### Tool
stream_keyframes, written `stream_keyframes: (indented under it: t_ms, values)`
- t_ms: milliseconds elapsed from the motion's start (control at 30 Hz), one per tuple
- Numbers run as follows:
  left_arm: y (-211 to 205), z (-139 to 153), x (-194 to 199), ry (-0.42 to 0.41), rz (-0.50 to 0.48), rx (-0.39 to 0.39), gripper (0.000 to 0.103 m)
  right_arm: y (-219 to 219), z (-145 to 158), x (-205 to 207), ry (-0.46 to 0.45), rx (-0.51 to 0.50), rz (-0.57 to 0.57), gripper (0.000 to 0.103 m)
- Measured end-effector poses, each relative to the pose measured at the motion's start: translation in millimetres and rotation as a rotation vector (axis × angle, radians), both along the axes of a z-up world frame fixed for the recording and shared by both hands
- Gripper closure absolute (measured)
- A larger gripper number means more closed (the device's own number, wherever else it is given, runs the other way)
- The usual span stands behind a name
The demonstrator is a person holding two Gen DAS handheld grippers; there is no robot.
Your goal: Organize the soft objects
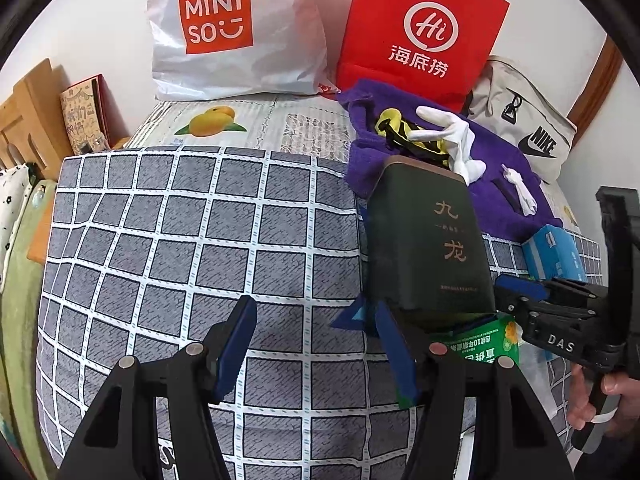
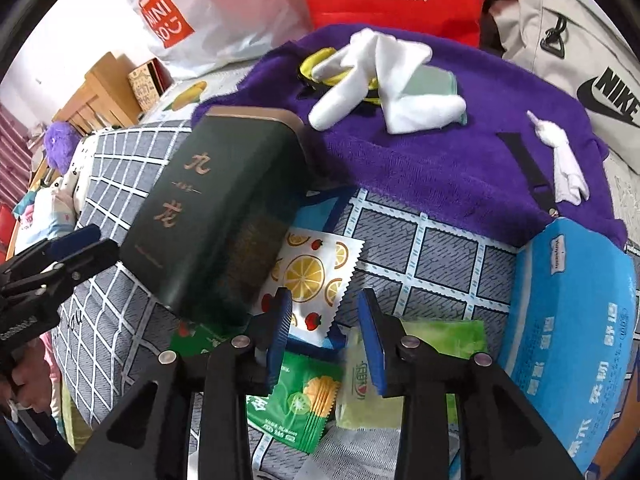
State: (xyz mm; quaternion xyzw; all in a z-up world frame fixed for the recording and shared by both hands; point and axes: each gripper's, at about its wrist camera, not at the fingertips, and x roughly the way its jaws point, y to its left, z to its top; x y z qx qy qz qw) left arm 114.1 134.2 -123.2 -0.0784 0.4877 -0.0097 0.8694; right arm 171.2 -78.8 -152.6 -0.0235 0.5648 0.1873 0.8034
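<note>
A purple towel [image 2: 440, 160] lies on the checked bedsheet [image 1: 180, 240], with white gloves [image 2: 372, 80] and a yellow-black item [image 2: 316, 62] on top of it. A dark green box [image 2: 224, 208] with gold characters leans against the towel's edge. My right gripper [image 2: 326, 336] is open above small packets: a lemon-print one [image 2: 312, 268], a green one [image 2: 304, 404] and a pale green one [image 2: 360, 392]; its pads touch none of them. My left gripper [image 1: 316, 352] is open over bare sheet, left of the box [image 1: 424, 240], and holds nothing.
A blue tissue pack [image 2: 568, 320] lies right of the packets. Against the wall stand a white shopping bag [image 1: 236, 28], a red paper bag [image 1: 420, 28] and a grey sports bag [image 1: 528, 124]. A wooden headboard [image 1: 28, 120] is at the left. A hand [image 1: 600, 400] holds the right gripper [image 1: 520, 296].
</note>
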Motion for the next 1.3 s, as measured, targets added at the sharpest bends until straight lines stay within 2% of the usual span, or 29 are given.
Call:
stream_keyframes:
  t_ms: [167, 200, 233, 267, 467, 733, 933, 1300]
  values:
    - [3.4, -1.7, 0.7, 0.005, 0.006, 0.000, 0.043, 2.5, -11.3, 6.7, 0.037, 0.023, -0.016, 0.069]
    - [3.9, -2.3, 0.7, 0.006, 0.007, 0.002, 0.043, 3.0, -10.7, 6.5, 0.028, 0.029, -0.016, 0.074]
    - [4.4, -3.0, 1.2, 0.008, 0.009, 0.003, 0.043, 4.2, -9.9, 6.3, 0.021, 0.034, -0.010, 0.094]
    - [5.1, -3.9, 1.6, 0.011, 0.011, 0.002, 0.043, 3.4, -8.0, 5.3, 0.010, 0.032, -0.007, 0.098]
    - [2.8, -6.5, 2.6, 0.017, 0.013, 0.004, 0.043, -5.8, 13.3, -4.7, -0.050, 0.116, 0.001, 0.101]
    - [-6.1, -2.1, -2.4, 0.007, -0.005, 0.010, 0.043, -20.2, 47.8, -24.7, -0.141, 0.054, 0.005, 0.103]
    - [-10.2, -0.4, -4.1, 0.008, -0.009, 0.018, 0.043, -8.8, 40.6, -36.4, -0.117, 0.051, 0.068, 0.102]
    - [-6.9, 3.1, -5.5, -0.002, -0.005, 0.010, 0.043, -0.1, 36.5, -33.4, -0.156, -0.041, 0.065, 0.099]
